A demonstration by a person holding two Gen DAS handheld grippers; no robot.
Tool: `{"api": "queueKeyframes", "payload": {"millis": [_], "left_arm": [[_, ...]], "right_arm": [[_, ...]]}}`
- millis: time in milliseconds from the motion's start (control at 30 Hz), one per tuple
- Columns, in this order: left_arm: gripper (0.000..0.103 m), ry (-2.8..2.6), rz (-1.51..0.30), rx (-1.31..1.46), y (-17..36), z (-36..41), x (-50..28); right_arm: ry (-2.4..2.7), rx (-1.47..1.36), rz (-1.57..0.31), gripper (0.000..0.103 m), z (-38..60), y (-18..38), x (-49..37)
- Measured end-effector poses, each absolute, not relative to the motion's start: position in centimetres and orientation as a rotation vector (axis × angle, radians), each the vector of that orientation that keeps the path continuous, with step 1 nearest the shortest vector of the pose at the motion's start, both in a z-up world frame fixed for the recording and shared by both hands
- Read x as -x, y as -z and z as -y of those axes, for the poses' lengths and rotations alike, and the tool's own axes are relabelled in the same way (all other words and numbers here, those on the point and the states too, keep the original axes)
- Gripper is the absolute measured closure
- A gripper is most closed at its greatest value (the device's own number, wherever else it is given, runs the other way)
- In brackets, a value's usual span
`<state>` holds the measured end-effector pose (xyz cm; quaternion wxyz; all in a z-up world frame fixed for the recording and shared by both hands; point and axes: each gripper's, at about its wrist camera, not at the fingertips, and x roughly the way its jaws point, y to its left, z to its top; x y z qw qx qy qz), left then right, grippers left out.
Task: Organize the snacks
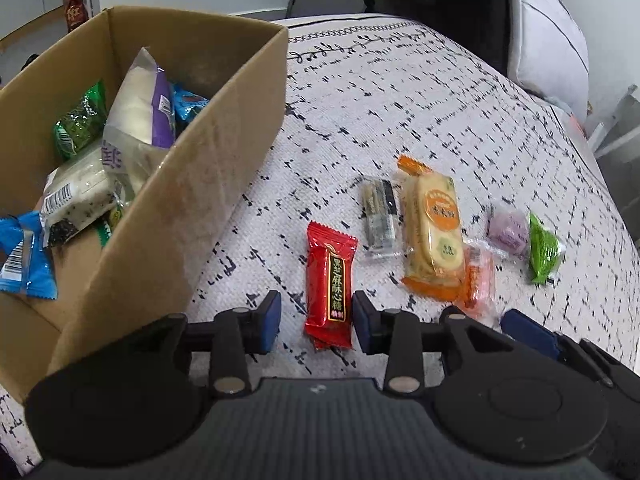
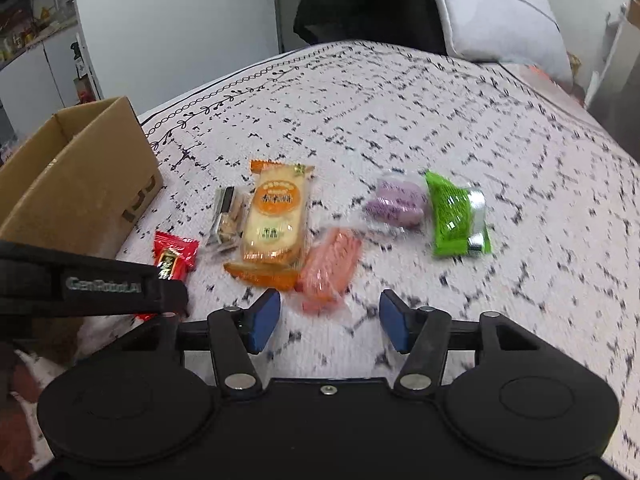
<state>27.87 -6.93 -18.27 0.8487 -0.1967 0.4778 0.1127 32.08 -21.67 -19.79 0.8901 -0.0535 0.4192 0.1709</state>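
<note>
A red candy wrapper (image 1: 330, 284) lies on the patterned cloth, its lower half between the blue pads of my open left gripper (image 1: 316, 322); the right pad is almost against it. Left of it stands an open cardboard box (image 1: 180, 208) (image 2: 80, 184) holding several snack packs. Further right lie a clear dark pack (image 1: 380, 216), an orange cracker pack (image 1: 434, 232) (image 2: 276, 216), a pink pack (image 1: 478, 276) (image 2: 330, 268), a purple sweet (image 2: 396, 202) and a green pack (image 2: 456, 216). My right gripper (image 2: 330, 322) stands open and holds nothing, just short of the pink pack.
The white cloth with black marks (image 2: 400, 120) covers a rounded surface that drops away at the right and far edges. A grey-white pillow (image 2: 496, 12) and a dark object (image 2: 360, 0) sit at the back. The left gripper's black body (image 2: 100, 284) crosses the right wrist view.
</note>
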Motion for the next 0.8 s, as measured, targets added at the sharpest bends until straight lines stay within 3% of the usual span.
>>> {"api": "queueKeyframes", "payload": {"millis": [67, 267, 333, 433, 567, 733, 767, 800], "left_arm": [[0.066, -0.235, -1.013, 0.412, 18.4, 6.9, -28.0], [0.065, -0.234, -1.013, 0.389, 18.6, 7.2, -28.3], [0.060, -0.220, -1.012, 0.382, 18.7, 7.2, -28.4], [0.060, -0.215, -1.010, 0.367, 18.8, 7.4, -28.5], [0.062, -0.214, -1.008, 0.350, 18.7, 7.6, -28.3], [0.079, -0.220, -0.997, 0.358, 18.3, 7.4, -28.2], [0.080, -0.217, -0.993, 0.359, 18.2, 7.4, -28.1], [0.080, -0.211, -0.989, 0.366, 18.1, 7.4, -28.1]], "right_arm": [[-0.376, 0.115, -0.862, 0.070, 21.3, 19.9, -32.5], [-0.369, 0.113, -0.914, 0.073, 21.7, 19.2, -32.0], [-0.364, 0.115, -0.934, 0.073, 21.7, 19.0, -31.9], [-0.350, 0.124, -0.970, 0.071, 21.7, 18.7, -31.6], [-0.338, 0.117, -0.969, 0.052, 21.7, 18.7, -31.3], [-0.337, 0.131, -0.916, 0.049, 21.4, 19.5, -32.0], [-0.337, 0.145, -0.910, 0.054, 21.3, 19.6, -32.1], [-0.333, 0.157, -0.902, 0.067, 21.2, 19.6, -32.0]]}}
